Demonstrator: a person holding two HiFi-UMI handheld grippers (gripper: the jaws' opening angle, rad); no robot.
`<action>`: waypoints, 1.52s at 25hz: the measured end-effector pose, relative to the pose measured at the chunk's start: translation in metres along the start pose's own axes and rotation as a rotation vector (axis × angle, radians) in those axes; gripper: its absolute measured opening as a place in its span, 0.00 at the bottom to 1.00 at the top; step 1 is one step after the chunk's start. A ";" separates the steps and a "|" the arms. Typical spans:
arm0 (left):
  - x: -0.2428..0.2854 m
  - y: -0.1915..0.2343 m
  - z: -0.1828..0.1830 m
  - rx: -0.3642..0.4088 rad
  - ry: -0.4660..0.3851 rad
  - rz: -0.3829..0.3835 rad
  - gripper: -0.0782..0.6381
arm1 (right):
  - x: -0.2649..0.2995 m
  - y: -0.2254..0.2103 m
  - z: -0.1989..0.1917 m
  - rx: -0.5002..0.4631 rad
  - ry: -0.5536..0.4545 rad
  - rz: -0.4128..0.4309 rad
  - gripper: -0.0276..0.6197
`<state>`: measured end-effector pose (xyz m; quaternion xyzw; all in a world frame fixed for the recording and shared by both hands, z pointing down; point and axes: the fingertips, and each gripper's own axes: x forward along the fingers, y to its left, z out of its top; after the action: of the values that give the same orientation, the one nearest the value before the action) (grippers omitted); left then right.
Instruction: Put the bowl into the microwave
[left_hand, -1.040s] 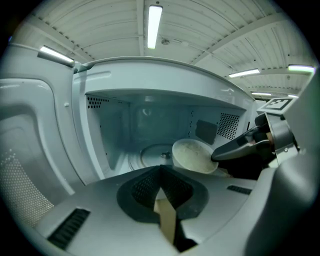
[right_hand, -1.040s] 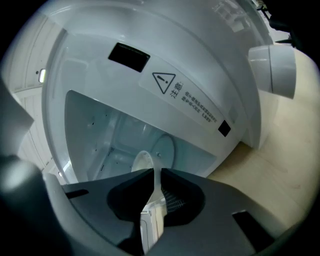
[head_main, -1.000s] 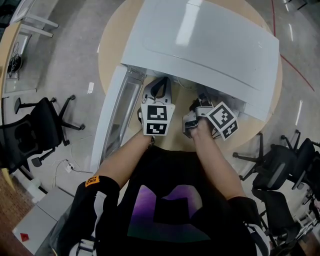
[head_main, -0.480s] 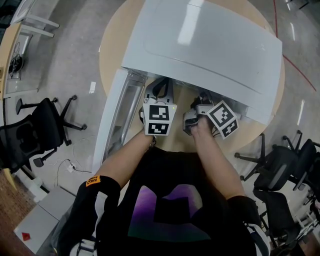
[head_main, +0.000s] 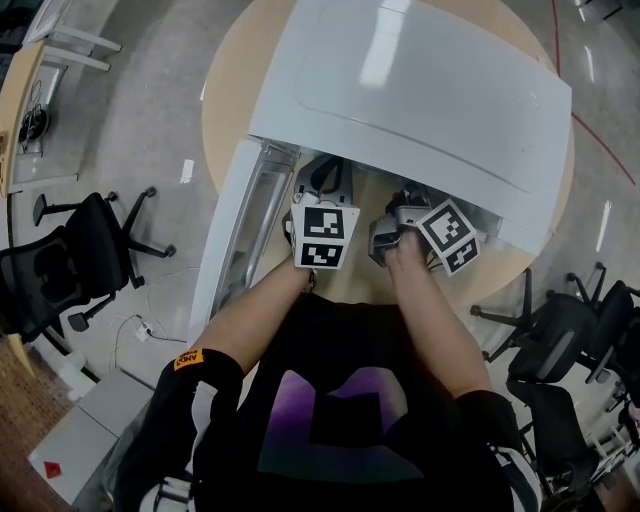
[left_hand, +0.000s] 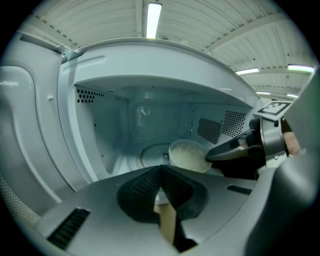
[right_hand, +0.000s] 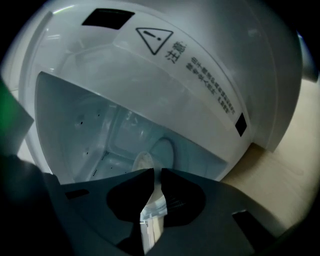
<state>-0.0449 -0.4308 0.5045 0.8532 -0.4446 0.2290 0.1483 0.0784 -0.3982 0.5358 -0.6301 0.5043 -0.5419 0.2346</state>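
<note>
The white microwave (head_main: 400, 90) stands on a round wooden table (head_main: 222, 110) with its door (head_main: 235, 235) swung open to the left. A pale bowl (left_hand: 187, 155) with whitish contents is inside the cavity, just over the glass turntable (left_hand: 149, 152). My right gripper (left_hand: 212, 154) is shut on the bowl's rim. In the right gripper view the rim (right_hand: 142, 161) runs between the nearly closed jaws of that gripper (right_hand: 156, 174). My left gripper (left_hand: 160, 170) is shut and empty at the cavity mouth, left of the bowl. In the head view both grippers (head_main: 325, 178) (head_main: 405, 205) reach under the microwave's top.
The open door (left_hand: 30, 150) stands close on the left of my left gripper. Cavity walls (left_hand: 100, 130) surround the bowl. Black office chairs (head_main: 70, 260) (head_main: 560, 330) stand on the floor on both sides of the table. Bare table wood (right_hand: 280, 175) shows right of the microwave.
Both grippers have stayed at the cavity mouth. The head view has shifted slightly, so everything sits a little lower and to the right in it.
</note>
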 end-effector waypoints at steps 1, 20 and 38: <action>0.001 0.000 0.000 0.000 0.000 -0.001 0.17 | 0.001 0.000 0.000 0.001 -0.004 0.000 0.13; -0.006 0.000 0.002 0.002 -0.011 0.003 0.17 | 0.010 0.008 0.008 -0.069 -0.053 0.044 0.13; -0.038 -0.013 0.001 -0.010 -0.048 0.011 0.17 | -0.024 0.015 -0.003 -0.289 -0.006 0.076 0.13</action>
<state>-0.0523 -0.3977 0.4836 0.8551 -0.4541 0.2069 0.1407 0.0725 -0.3818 0.5132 -0.6394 0.5997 -0.4524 0.1635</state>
